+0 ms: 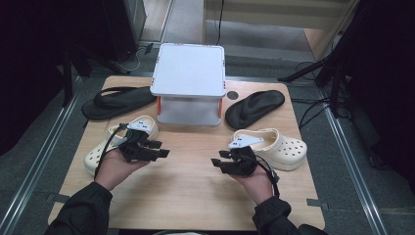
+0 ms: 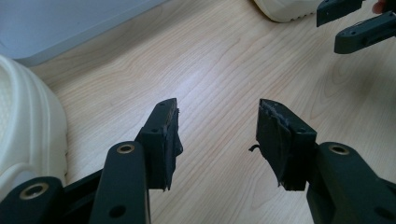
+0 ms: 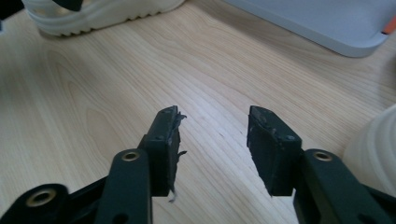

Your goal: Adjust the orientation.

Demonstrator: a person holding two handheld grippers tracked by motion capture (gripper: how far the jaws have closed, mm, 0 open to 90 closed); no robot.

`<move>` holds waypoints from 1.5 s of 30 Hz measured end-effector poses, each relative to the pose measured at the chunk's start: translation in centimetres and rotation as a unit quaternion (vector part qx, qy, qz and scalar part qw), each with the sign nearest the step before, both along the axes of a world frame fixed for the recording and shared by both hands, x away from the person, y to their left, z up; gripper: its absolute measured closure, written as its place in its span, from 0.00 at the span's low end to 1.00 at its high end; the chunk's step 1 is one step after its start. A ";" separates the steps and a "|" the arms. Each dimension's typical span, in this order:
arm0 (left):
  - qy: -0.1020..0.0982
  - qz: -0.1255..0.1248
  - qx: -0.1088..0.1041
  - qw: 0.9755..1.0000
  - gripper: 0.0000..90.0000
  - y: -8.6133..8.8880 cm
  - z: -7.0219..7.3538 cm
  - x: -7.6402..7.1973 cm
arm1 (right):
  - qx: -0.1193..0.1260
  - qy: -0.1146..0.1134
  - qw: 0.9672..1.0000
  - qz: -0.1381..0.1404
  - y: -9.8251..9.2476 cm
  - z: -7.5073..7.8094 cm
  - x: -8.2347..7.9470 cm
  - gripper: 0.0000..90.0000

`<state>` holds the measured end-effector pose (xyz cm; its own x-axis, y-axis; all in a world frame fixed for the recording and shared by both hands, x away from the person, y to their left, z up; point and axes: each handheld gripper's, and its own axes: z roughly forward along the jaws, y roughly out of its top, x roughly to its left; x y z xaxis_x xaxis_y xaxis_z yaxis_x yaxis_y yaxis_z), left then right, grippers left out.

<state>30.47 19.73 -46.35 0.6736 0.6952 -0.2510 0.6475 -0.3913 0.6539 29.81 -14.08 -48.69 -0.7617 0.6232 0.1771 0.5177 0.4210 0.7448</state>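
The right tool holds its two black jaws apart over bare wooden worktop, gripping nothing. A cream clog lies at the far left, a grey-white stand's base far right, another cream clog's side near right.

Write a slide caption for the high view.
Two open grippers, left and right, face each other over a wooden table with two cream clogs, two black flip-flops and a white rack.
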 end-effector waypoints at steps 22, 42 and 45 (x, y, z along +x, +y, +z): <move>0.005 0.059 0.012 0.998 0.55 4.6 2.7 0.0 | -0.028 -0.009 0.999 0.039 2.0 -0.4 0.7 0.54; 0.010 0.114 0.011 0.993 0.58 9.4 6.2 2.7 | -0.035 0.001 0.999 0.042 2.6 -0.8 1.1 0.56; 0.007 0.126 0.008 0.992 0.59 10.3 6.2 3.2 | -0.039 0.001 0.998 0.043 2.7 -0.8 1.0 0.56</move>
